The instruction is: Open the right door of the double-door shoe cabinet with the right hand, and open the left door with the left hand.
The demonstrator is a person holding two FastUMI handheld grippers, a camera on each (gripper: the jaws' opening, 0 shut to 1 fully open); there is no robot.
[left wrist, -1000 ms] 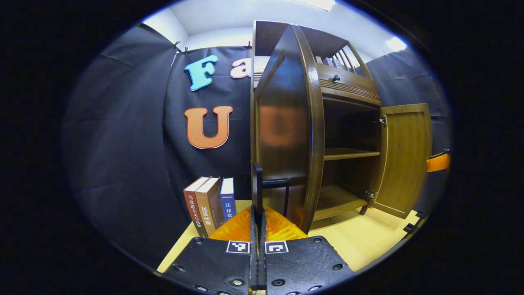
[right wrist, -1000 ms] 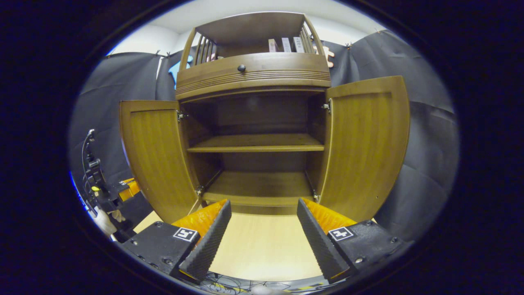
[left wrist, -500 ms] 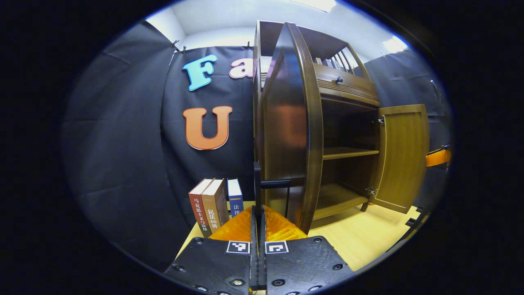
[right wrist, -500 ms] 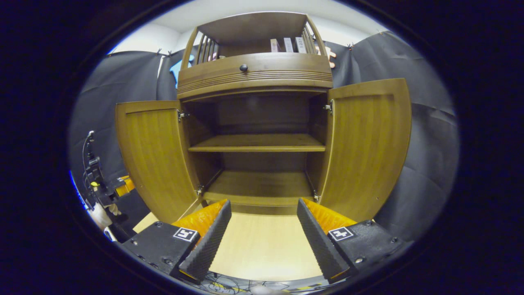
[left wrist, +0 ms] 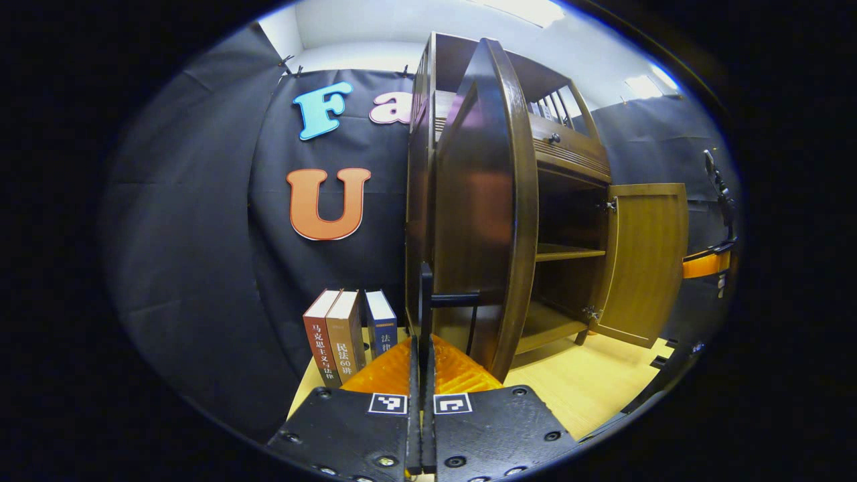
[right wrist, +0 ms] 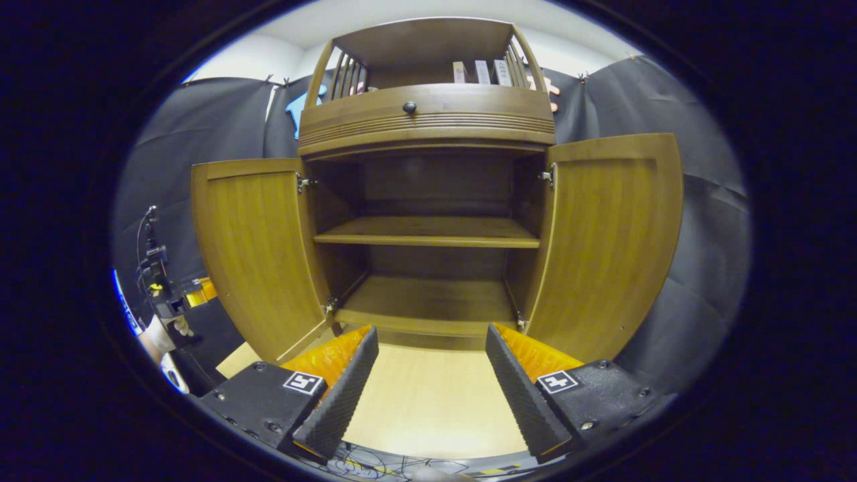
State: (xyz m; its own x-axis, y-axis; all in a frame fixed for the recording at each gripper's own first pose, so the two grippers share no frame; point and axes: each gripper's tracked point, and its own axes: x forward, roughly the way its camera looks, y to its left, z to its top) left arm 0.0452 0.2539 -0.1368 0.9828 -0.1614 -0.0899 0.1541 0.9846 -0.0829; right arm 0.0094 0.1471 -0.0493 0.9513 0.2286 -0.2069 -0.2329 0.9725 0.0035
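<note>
The brown wooden shoe cabinet (right wrist: 428,120) stands on the light tabletop with both doors swung wide. In the right gripper view its left door (right wrist: 254,254) and right door (right wrist: 609,248) flank two bare shelves. My right gripper (right wrist: 428,375) hangs open in front of the lower shelf, touching nothing. In the left gripper view the left door (left wrist: 482,201) appears edge-on, and my left gripper (left wrist: 422,341) is shut on its black bar handle (left wrist: 424,294). The right door (left wrist: 643,261) stands open beyond. The left gripper and the hand holding it (right wrist: 167,308) sit behind the left door.
Three upright books (left wrist: 348,331) stand on the tabletop (right wrist: 428,408) left of the cabinet, against the black cloth wall. A drawer with a round knob (right wrist: 409,107) sits above the doors, and small books (right wrist: 479,70) stand on the top shelf.
The left door has swung a little further open with my left gripper still on its handle. The right gripper has stayed open and shifted only slightly.
</note>
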